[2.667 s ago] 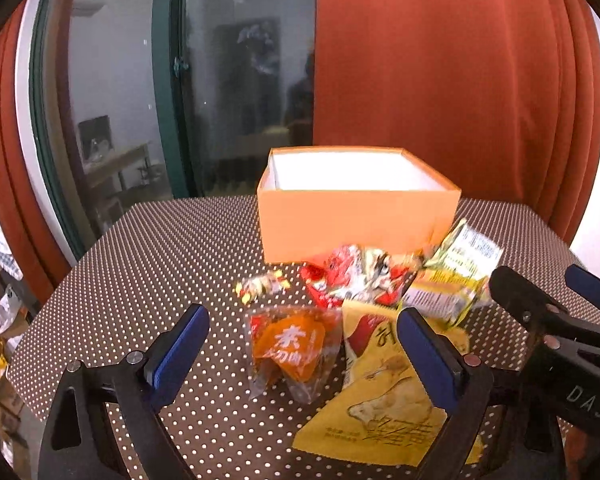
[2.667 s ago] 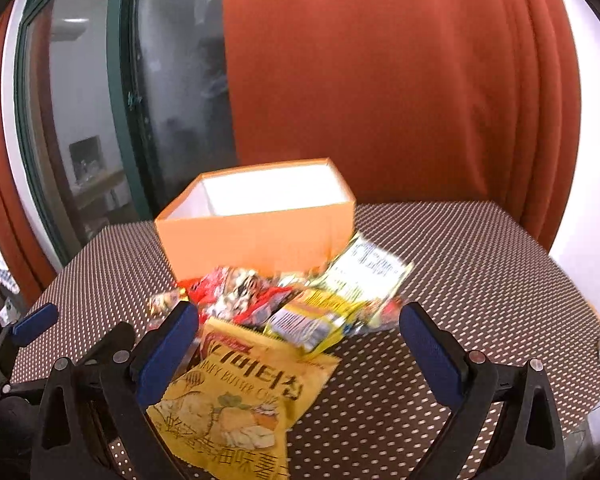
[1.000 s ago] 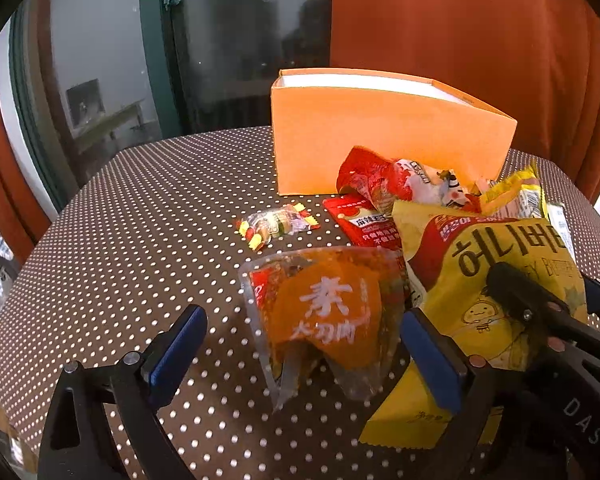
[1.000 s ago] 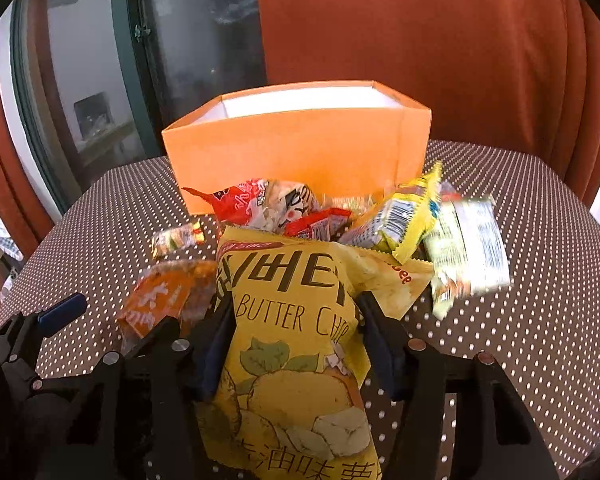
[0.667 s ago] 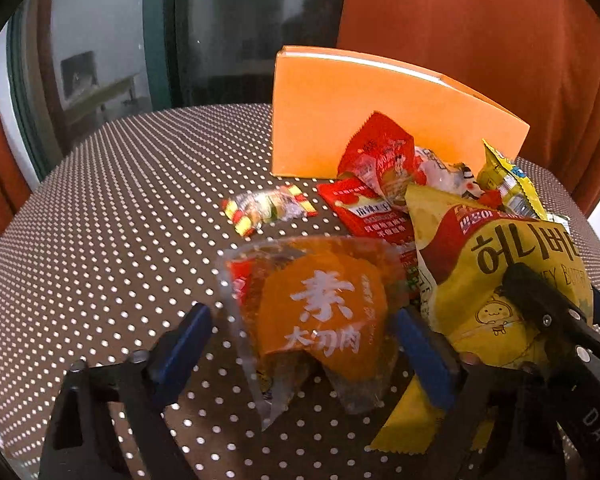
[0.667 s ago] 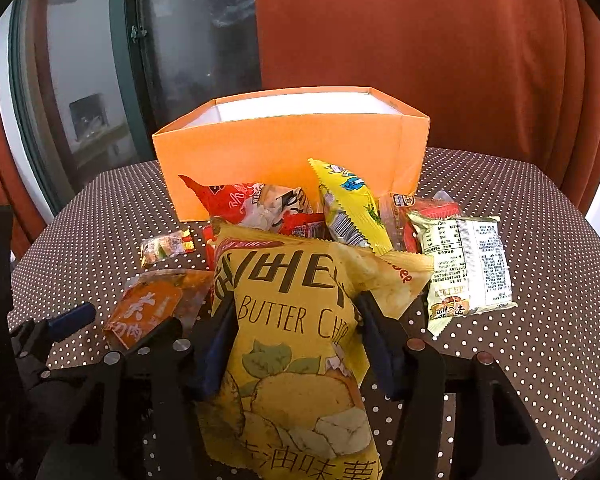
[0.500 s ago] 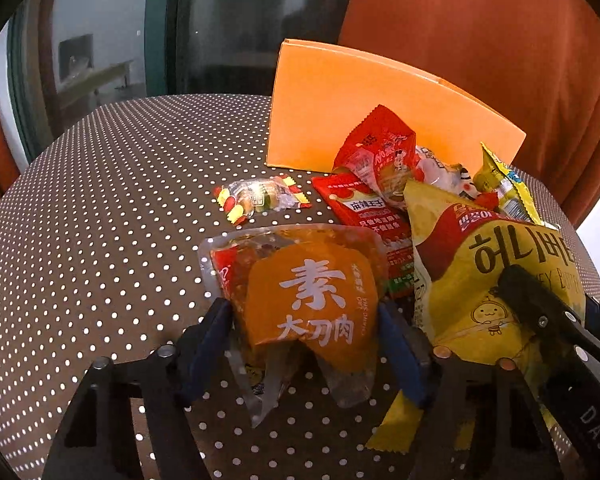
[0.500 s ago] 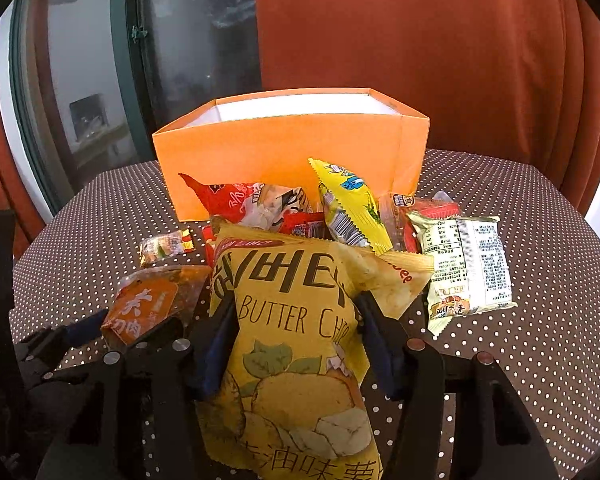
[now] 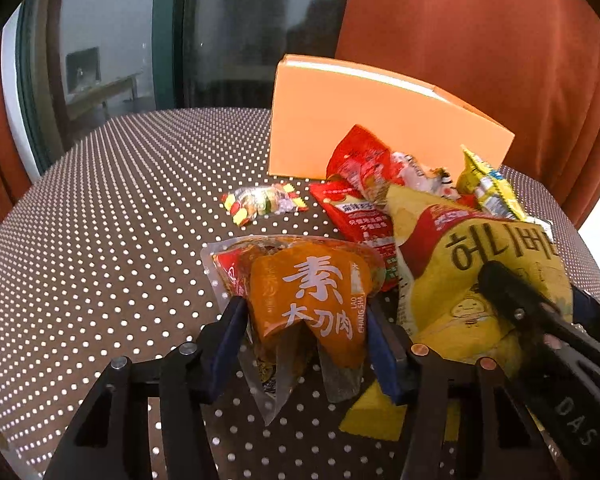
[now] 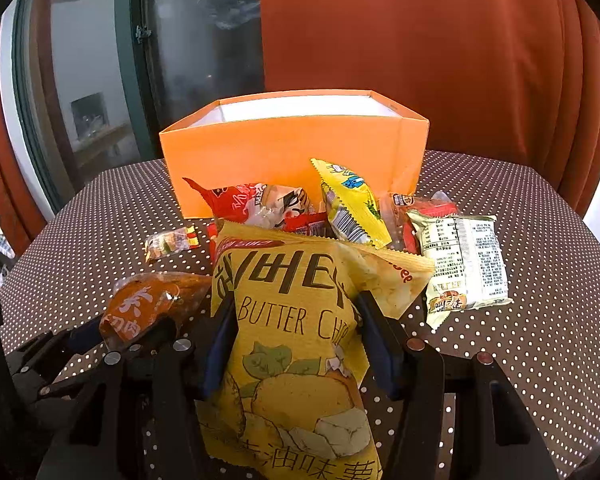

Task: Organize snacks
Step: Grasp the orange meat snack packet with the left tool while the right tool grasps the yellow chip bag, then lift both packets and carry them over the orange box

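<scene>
Before the box (image 10: 292, 160), your left gripper (image 9: 306, 344) is closing on the orange pack (image 9: 312, 296), your right gripper (image 10: 296, 340) clamps the chips (image 10: 296, 344); no snack visibly boxed yet.

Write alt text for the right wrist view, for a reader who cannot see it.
The right gripper clamps a yellow butter chips bag above a dotted brown tablecloth. Behind it, small snack packets lie before an open orange box; at left, the left gripper closes around an orange pouch.

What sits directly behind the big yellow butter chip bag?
Behind the big yellow butter chip bag: a red-and-white wrapper, a small yellow packet, then the orange box. Their lower parts are covered.
</scene>
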The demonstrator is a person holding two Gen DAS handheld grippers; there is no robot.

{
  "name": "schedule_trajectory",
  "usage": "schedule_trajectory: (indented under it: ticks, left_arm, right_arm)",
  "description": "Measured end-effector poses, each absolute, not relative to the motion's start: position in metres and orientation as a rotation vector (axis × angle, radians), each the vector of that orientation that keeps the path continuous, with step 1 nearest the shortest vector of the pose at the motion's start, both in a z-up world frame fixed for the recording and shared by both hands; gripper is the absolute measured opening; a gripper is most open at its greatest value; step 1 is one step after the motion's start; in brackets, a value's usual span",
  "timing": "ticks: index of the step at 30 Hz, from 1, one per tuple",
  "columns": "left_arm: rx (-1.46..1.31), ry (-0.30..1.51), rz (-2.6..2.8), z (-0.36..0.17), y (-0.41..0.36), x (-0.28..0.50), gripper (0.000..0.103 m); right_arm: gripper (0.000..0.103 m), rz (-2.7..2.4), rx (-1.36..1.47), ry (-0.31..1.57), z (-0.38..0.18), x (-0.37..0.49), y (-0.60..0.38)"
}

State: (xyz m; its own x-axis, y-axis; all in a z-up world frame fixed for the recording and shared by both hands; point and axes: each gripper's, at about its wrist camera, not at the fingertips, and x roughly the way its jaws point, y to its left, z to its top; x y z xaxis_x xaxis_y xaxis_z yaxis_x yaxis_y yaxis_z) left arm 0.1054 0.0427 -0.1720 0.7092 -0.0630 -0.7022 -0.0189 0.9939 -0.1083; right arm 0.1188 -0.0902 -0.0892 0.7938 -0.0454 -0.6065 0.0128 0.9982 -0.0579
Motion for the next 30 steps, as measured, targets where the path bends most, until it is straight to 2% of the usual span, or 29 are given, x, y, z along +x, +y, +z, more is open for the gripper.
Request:
schedule_trajectory:
  ticks: [30]
  left_arm:
    - [-0.086, 0.568, -0.013, -0.066, 0.023, 0.026, 0.058]
  right_arm:
    - [0.060, 0.023, -0.009, 0.505, -0.004, 0.059, -0.101]
